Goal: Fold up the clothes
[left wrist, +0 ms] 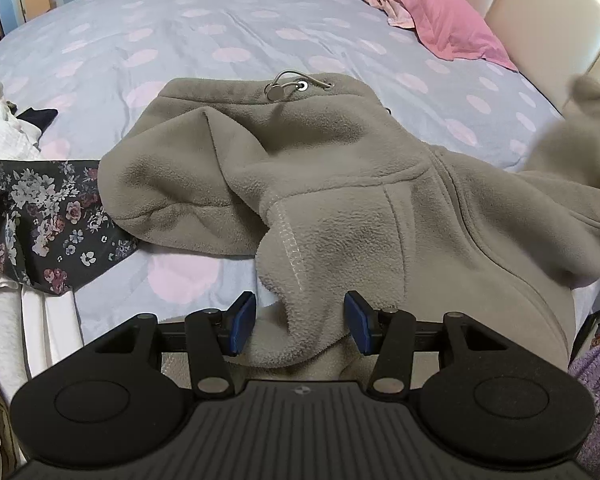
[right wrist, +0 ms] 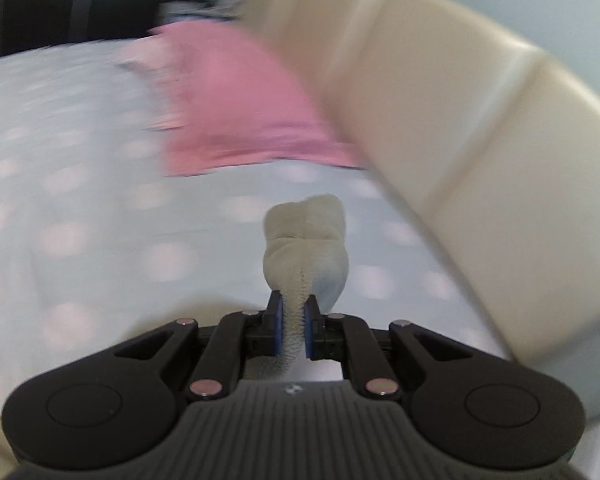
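A grey-beige fleece hoodie [left wrist: 340,184] lies crumpled on the bed in the left wrist view, its hood with a drawstring toggle [left wrist: 275,91] at the far side. My left gripper [left wrist: 300,322] is open, its blue pads either side of a fold of the fleece at the near edge. One part of the hoodie [left wrist: 580,128] is lifted at the right. In the right wrist view, my right gripper [right wrist: 294,330] is shut on a bunched end of the fleece [right wrist: 306,236], held above the bed; the view is motion-blurred.
The bed has a pale blue cover with pink dots [left wrist: 220,32]. A pink pillow [left wrist: 432,4] and a cream headboard [left wrist: 540,12] are at the far right. A dark floral garment [left wrist: 40,216] and white clothes [left wrist: 0,128] lie at the left.
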`<state>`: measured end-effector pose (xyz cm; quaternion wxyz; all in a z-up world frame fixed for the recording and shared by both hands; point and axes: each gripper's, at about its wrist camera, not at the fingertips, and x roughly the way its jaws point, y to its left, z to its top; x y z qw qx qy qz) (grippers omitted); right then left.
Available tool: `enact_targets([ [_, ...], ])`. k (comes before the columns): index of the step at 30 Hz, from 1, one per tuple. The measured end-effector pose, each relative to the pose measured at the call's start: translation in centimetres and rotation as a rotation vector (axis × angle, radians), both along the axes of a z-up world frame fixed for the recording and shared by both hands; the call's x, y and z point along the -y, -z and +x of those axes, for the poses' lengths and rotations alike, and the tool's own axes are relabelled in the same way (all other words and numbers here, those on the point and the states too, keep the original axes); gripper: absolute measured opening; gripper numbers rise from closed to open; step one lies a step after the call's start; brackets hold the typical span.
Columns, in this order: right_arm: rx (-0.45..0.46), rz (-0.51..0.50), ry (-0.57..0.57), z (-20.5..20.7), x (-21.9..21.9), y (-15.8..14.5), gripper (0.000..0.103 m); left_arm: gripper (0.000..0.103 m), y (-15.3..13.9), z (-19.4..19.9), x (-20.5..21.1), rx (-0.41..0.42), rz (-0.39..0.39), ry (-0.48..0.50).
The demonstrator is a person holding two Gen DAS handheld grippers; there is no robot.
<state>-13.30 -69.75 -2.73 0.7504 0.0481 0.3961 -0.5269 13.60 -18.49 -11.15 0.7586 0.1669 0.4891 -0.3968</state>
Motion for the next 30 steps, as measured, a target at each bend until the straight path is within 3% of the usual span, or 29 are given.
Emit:
enact_targets([
  [6,0.012,-0.05,0.217,-9.6,3.9,-1.4,0.01,0.046,0.1,0.3,-0.1,0.004,-0.011,-0.022],
  [10,-0.027,0.004,0.3,-11.9,5.0,1.5,0.01,0.046,0.1,0.1,0.0,0.001,-0.022,-0.012],
  [14,-0.123,0.121,0.288,-12.4,4.9,6.2,0.012,0.047,0.2,-0.1,0.1,0.005,-0.024,0.011],
  [18,-0.123,0.211,0.197,-10.9,2.8,8.7,0.018,0.052,0.3,-0.4,-0.2,-0.006,-0.044,0.042],
  [21,-0.103,0.206,0.076,-9.2,0.4,8.2,0.032,0.055,0.3,-0.8,-0.1,0.014,-0.044,0.064],
  [26,0.0,0.226,-0.155,-5.4,-4.2,7.2,0.042,0.055,0.1,-1.0,0.2,0.038,-0.053,0.055],
  [30,0.073,0.299,-0.297,-0.9,-7.1,8.4,0.048,0.056,-0.4,-0.3,-0.1,0.016,-0.092,0.018],
])
